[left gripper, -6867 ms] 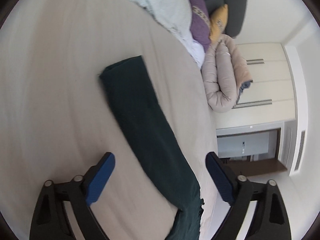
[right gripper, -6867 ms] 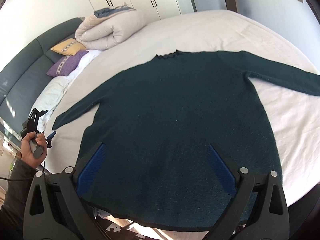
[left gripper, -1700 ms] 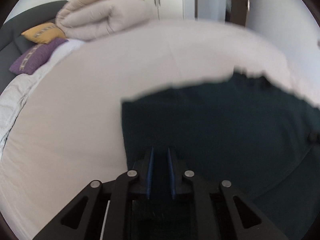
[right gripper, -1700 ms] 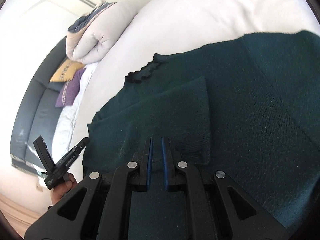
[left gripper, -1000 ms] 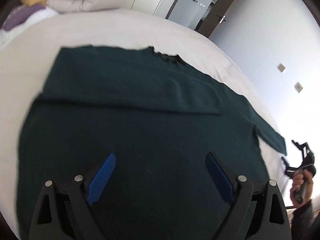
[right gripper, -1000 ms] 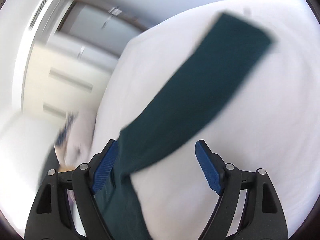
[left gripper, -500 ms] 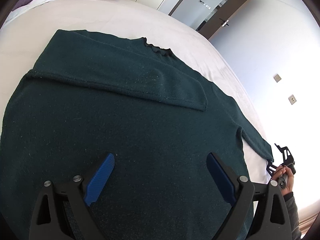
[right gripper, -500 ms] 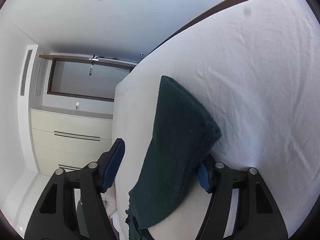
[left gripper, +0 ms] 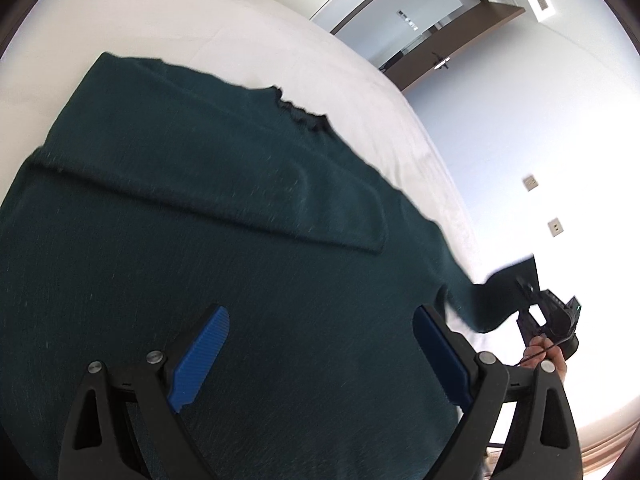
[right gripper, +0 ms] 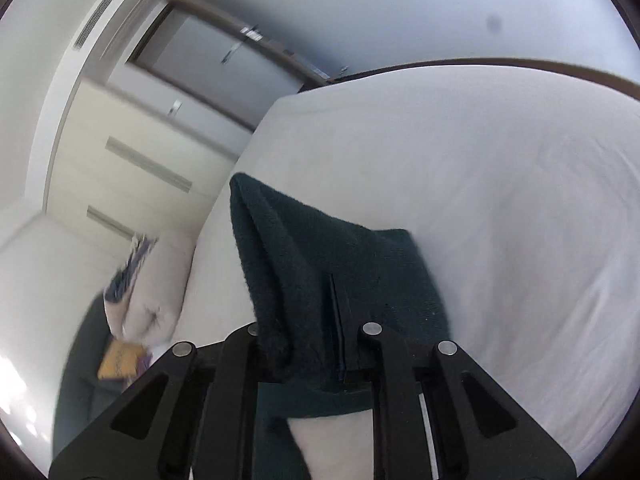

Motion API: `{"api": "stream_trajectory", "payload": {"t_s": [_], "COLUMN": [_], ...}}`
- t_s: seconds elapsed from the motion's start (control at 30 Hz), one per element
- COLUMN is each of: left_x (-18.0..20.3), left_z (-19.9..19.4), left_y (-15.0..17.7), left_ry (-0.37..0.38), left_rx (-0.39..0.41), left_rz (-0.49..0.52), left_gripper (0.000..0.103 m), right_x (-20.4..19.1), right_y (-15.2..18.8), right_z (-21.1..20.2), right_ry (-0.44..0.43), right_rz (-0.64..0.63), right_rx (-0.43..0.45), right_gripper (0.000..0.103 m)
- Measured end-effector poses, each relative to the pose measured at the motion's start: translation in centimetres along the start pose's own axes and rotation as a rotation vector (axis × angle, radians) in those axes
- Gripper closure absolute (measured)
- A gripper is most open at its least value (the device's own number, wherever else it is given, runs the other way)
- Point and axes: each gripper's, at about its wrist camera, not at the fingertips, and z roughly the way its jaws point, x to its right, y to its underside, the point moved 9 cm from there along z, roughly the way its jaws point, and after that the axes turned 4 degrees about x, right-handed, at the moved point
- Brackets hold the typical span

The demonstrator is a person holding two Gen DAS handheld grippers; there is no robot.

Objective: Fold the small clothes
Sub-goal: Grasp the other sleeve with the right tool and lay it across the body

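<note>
A dark green sweater (left gripper: 200, 248) lies flat on the white bed (left gripper: 168, 28). Its left sleeve (left gripper: 224, 184) is folded across the chest. My left gripper (left gripper: 320, 344) is open and empty above the sweater's lower body. My right gripper (right gripper: 336, 340) is shut on the end of the right sleeve (right gripper: 320, 256), which it holds lifted off the sheet. In the left wrist view the right gripper (left gripper: 548, 320) shows at the right with the raised right sleeve (left gripper: 496, 292) in it.
A rolled beige duvet (right gripper: 140, 304) and a yellow cushion (right gripper: 116, 364) lie at the head of the bed. White wardrobes (right gripper: 132, 160) and a doorway (left gripper: 404, 44) stand beyond the bed. A wall with sockets (left gripper: 554, 226) is on the right.
My right gripper has closed on the right sleeve's end and lifted it off the bed. My left gripper stays open over the sweater's body.
</note>
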Motion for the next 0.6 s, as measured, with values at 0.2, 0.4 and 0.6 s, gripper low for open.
{"api": "stream_trajectory", "payload": {"t_s": [0.2,0.4,0.6], "left_x": [1.3,1.5,1.2], "left_z": [1.0,3.9,7.8], "left_y": [-2.2,-3.1,-1.5], "left_ry": [0.086,0.166,0.178], "left_rx": [-0.012,-0.068,-0.175], "left_rz": [-0.053,-0.143,-0.221], "left_gripper": [0.008,0.008,0.008], "right_x": [-16.3,-19.6,-13.4], "right_y": [13.7,30.3,32.4], "right_z": [4.8,10.7,14.7], "right_ry": [-0.101,-0.057,-0.062], "right_rz": [-0.384,-0.561,-0.486], "right_rx": [-0.179,-0.422,-0.482], "right_gripper": [0.089,0.089,0.084]}}
